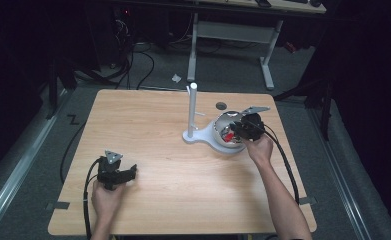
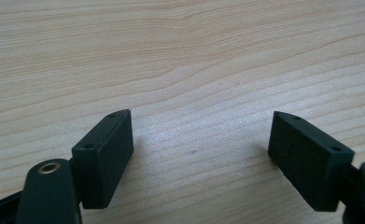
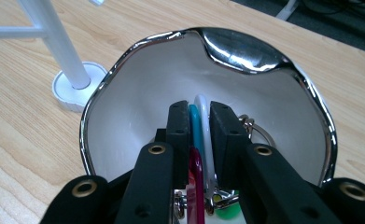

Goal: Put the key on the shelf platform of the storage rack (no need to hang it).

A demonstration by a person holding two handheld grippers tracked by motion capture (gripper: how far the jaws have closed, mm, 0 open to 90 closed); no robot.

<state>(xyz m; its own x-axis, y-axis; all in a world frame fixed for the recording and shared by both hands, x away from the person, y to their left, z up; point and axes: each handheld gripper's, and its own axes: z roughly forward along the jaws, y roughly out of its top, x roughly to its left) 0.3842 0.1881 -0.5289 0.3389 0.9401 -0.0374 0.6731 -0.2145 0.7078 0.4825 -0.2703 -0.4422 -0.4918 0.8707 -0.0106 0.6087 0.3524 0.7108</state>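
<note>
Two grippers here: the right gripper (image 3: 200, 121) is inside the chrome bowl (image 3: 245, 46), fingers nearly closed on teal and white carabiners (image 3: 202, 126). Left gripper (image 2: 201, 149) sits well away from the bowl on the surface (image 2: 180, 56), fingers wide open, holding nothing.

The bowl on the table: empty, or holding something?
Holding something: the bowl contains coloured rings, and the right gripper has its jaws shut on them.
</note>
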